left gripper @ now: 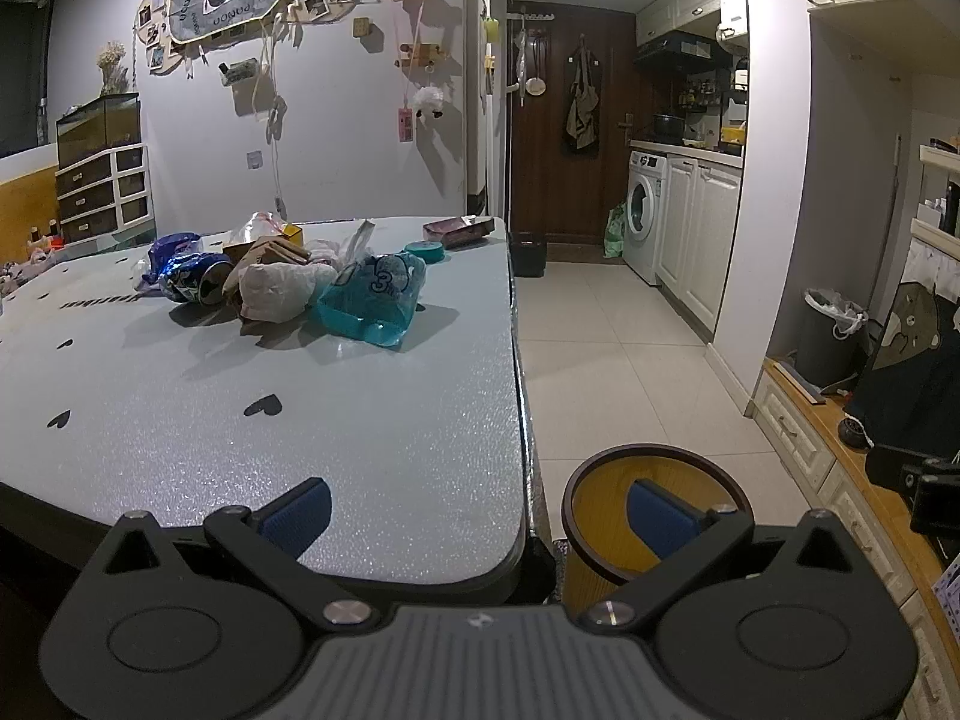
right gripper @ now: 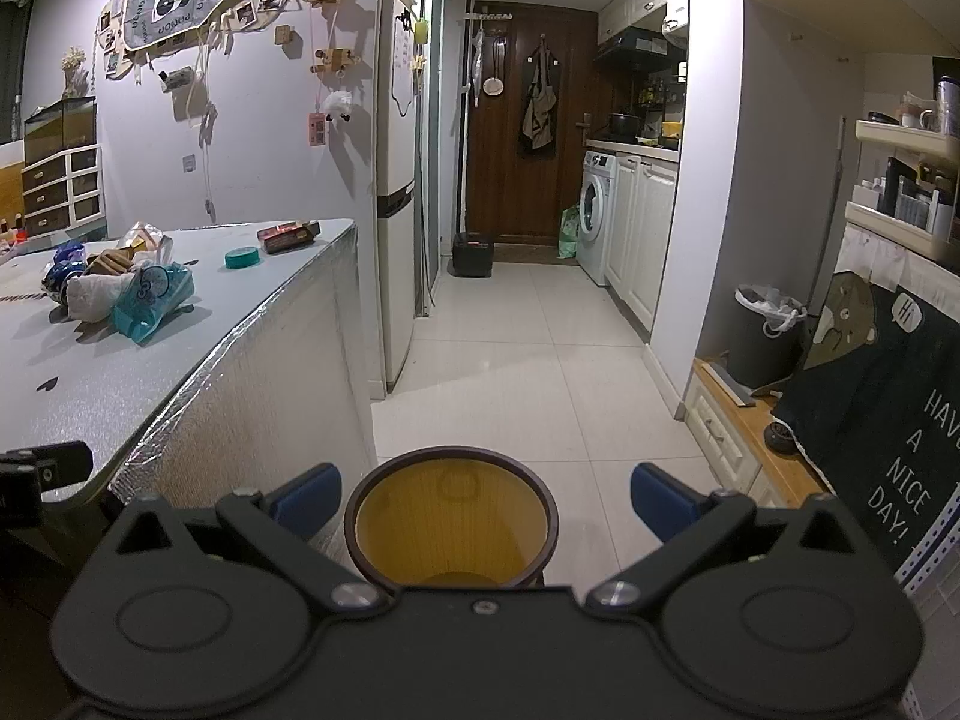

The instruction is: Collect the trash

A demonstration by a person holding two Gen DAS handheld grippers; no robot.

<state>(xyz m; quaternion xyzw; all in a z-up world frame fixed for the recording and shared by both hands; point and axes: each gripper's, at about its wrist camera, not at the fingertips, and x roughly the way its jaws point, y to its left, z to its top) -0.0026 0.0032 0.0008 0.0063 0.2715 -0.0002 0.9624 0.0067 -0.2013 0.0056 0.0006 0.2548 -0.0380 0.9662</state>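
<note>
Hovering spread and empty, both grippers hang at the near end of the tabletop (left gripper: 372, 420), beside the yellow waste bin (left gripper: 606, 516)

Left gripper (left gripper: 480, 516) has its jaws wide apart over the tabletop's corner, one blue pad above the grey surface, the other over the bin's mouth; right gripper (right gripper: 483, 498) is equally spread, its fingers either side of the bin's dark rim on the floor. Trash sits heaped well ahead, mid-tabletop: a teal plastic bag (left gripper: 375, 294), a pale crumpled bag (left gripper: 276, 294), a blue foil wrapper (left gripper: 189, 279) and brown paper (left gripper: 270, 252), with a teal tape roll (left gripper: 424, 251) and a dark red box (left gripper: 459, 231) farther back
</note>
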